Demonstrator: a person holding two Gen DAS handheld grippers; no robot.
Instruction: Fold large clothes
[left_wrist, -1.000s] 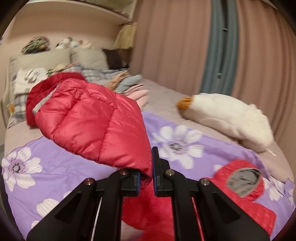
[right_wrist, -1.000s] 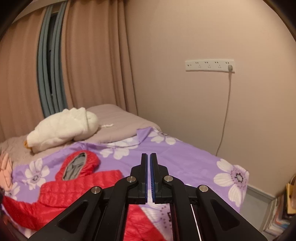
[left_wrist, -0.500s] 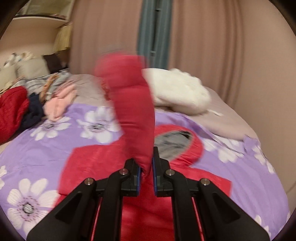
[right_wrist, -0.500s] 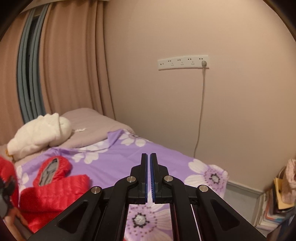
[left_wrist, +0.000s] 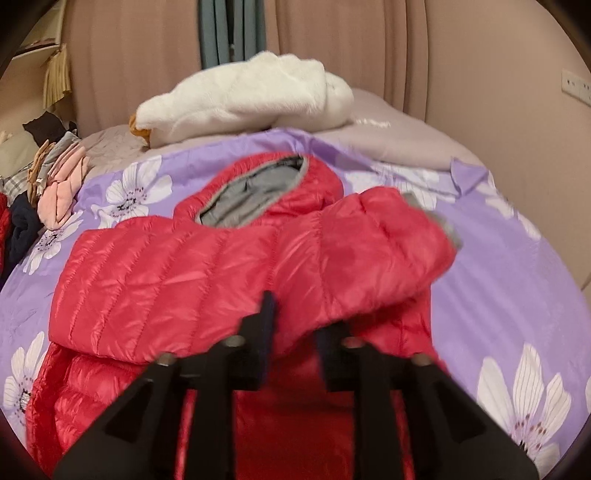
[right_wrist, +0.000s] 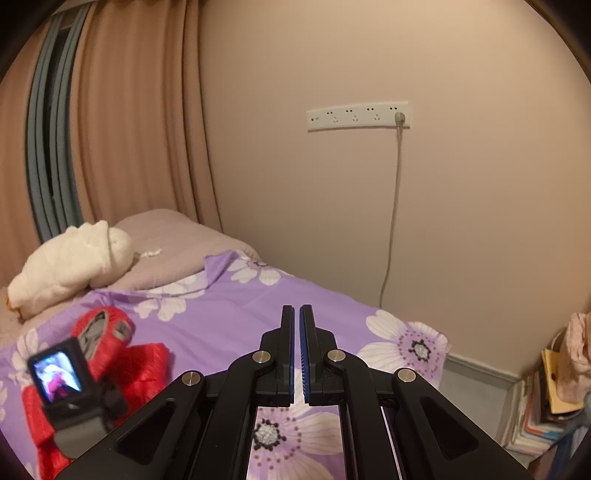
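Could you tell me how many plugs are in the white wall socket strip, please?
1. A single grey plug sits at the right end of the white wall socket strip, with its cable hanging down the wall; the other sockets look free.

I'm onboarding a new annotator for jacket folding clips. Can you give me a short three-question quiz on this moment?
1. True or false: the red puffer jacket's sleeve lies folded across its body.
2. Which gripper has nothing between its fingers: A) left gripper B) right gripper?
3. Fill in: the white plush toy lies beyond the jacket's ____.

Key:
1. True.
2. B; it is shut over the purple floral sheet, while the left one's jaws are opening with red fabric between them.
3. Hood.
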